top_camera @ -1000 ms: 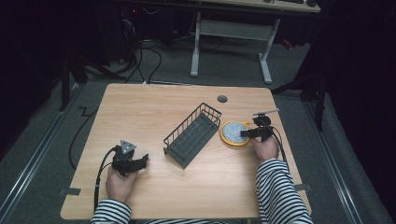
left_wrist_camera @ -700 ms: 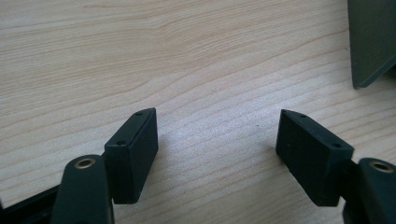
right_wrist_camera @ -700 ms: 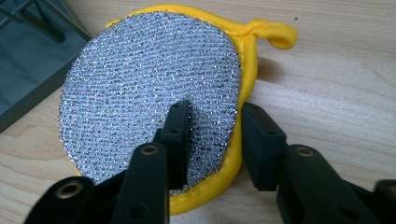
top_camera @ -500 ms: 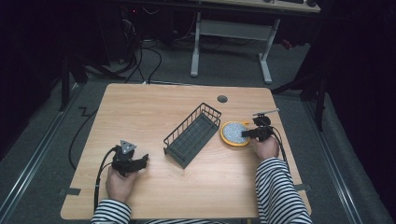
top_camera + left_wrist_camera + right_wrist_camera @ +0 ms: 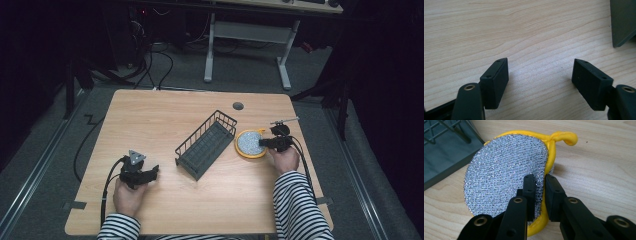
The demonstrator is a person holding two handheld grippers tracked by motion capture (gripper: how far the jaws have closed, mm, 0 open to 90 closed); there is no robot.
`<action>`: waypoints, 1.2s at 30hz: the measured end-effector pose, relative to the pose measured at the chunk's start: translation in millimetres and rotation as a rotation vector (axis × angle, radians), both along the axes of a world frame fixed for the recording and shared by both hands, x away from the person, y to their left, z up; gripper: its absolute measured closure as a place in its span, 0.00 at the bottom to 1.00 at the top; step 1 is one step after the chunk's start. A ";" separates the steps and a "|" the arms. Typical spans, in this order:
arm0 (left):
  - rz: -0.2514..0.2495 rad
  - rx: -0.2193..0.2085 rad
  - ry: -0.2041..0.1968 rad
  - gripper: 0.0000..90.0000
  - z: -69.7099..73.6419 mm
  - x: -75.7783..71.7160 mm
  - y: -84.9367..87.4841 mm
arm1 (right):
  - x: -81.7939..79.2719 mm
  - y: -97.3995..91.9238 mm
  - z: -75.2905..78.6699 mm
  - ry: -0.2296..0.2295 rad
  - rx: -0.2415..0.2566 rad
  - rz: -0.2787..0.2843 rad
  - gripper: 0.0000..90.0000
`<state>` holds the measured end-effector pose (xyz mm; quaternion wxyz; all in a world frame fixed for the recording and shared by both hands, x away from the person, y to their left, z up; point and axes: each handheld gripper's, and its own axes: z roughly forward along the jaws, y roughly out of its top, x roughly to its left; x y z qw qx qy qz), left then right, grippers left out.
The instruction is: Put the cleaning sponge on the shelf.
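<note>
A round scrubbing pad (image 5: 249, 143) (image 5: 506, 172), silver mesh with a yellow rim and loop, lies on the wooden table (image 5: 165, 115) right of a dark wire basket (image 5: 206, 144). My right gripper (image 5: 265, 143) (image 5: 539, 185) has just closed its jaws on the pad's near rim, one pad on the mesh face and one outside the yellow edge; the pad is tipped up in the right gripper view. My left gripper (image 5: 150, 174) (image 5: 540, 75) rests at the table's front left, open, with bare wood between its fingers (image 5: 496, 77).
The basket (image 5: 446, 147) lies at a slant in the middle of the table; its corner (image 5: 622, 22) shows ahead and to the right of the left gripper. A round cable hole (image 5: 238, 106) sits at the table's far edge. A desk frame (image 5: 250, 45) stands beyond.
The right gripper's jaws have closed on the pad's rim. Both hands have stayed where they were.
</note>
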<state>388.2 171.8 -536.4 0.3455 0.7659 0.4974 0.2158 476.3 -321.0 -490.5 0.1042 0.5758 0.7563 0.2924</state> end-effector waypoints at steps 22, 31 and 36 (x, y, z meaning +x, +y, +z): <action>0.002 -0.006 0.001 0.35 0.0 1.0 0.6 | -35.0 -18.9 56.0 -0.091 0.032 0.090 0.89; 0.002 -0.005 0.001 0.35 0.1 1.1 0.6 | -38.1 -12.0 81.0 -0.135 0.022 0.134 0.89; 0.003 -0.005 0.001 0.35 0.1 1.0 0.5 | -37.6 -6.8 89.9 -0.149 0.033 0.150 0.89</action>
